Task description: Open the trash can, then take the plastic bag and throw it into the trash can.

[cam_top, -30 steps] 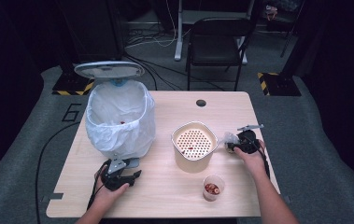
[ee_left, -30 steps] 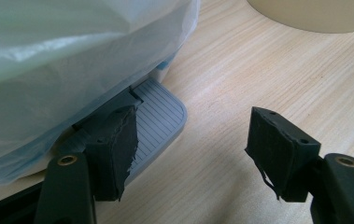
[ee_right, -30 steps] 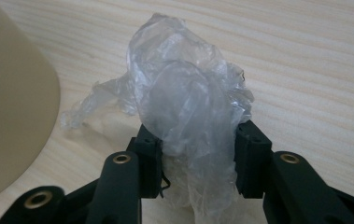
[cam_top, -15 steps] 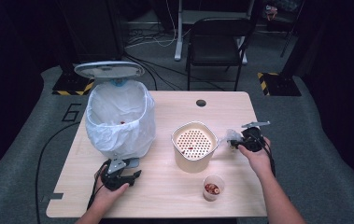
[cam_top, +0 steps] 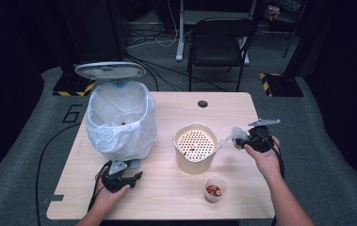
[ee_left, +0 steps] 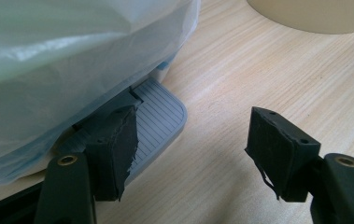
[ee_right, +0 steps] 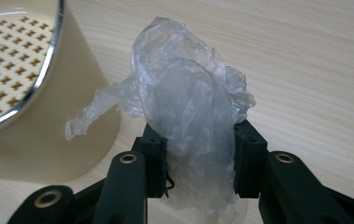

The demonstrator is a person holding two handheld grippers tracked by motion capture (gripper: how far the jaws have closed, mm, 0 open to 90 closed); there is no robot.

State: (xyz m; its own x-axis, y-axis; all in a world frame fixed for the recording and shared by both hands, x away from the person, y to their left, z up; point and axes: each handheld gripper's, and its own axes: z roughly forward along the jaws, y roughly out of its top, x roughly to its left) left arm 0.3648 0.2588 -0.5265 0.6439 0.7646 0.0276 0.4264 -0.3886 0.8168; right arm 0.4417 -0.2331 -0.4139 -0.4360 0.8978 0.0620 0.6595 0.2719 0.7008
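A pedal bin (cam_top: 119, 120) lined with a white bag stands at the table's left, lid (cam_top: 110, 70) raised. My left gripper (cam_top: 122, 178) rests on the table in front of it, open; in the left gripper view (ee_left: 193, 149) one jaw sits on the bin's grey pedal (ee_left: 158, 121). A cream pot with a perforated insert (cam_top: 195, 146) stands mid-table. To its right, my right gripper (cam_top: 242, 140) is lifted off the table and shut on a crumpled clear plastic wrap (ee_right: 188, 102).
A small clear cup (cam_top: 215, 188) with reddish bits stands near the front edge, right of centre. A round hole (cam_top: 203, 103) marks the table's far side. A black chair (cam_top: 218, 42) stands beyond the table, with cables on the floor.
My right gripper has risen and moved slightly away from the table surface with the plastic wrap in it. The left gripper has stayed at the pedal.
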